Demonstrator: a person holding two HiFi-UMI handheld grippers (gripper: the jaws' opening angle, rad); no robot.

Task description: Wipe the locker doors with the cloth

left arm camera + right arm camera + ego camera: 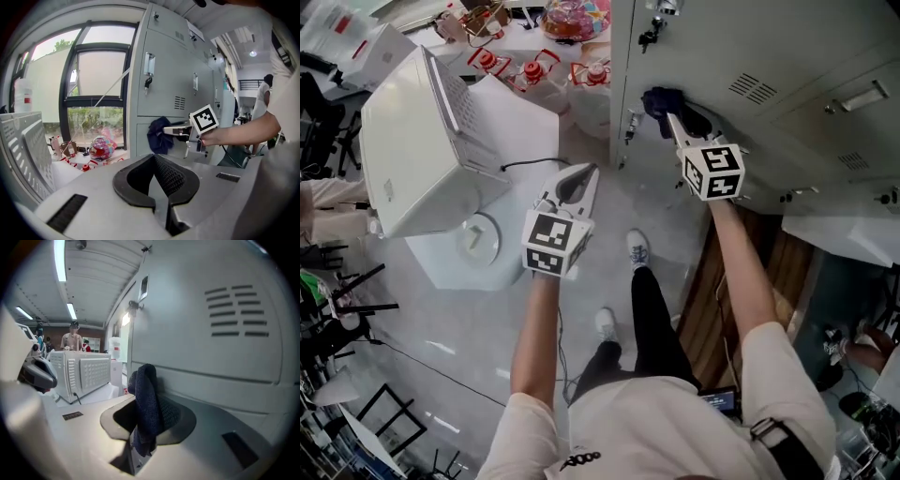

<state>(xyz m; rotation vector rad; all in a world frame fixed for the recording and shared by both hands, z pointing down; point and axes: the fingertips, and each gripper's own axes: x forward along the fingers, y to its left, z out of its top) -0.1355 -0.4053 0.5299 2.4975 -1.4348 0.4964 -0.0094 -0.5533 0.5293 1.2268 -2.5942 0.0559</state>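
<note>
A dark blue cloth (659, 99) is pressed flat against the grey locker door (769, 47), just under a vent. My right gripper (672, 120) is shut on the cloth. In the right gripper view the cloth (147, 406) bunches up between the jaws, with the locker door (211, 380) right beside it. The left gripper view shows the cloth (158, 135) low on the lockers (168, 79). My left gripper (582, 176) hangs over the floor left of the lockers, shut with nothing in it, and it touches nothing. Its jaws (157, 180) meet.
A white appliance (422, 141) stands on a white base at the left, its cable trailing toward the lockers. Red-and-white items (534, 67) and a colourful helmet (574, 17) lie by the window. Keys (652, 30) hang from a locker lock. The person's feet (637, 248) are below.
</note>
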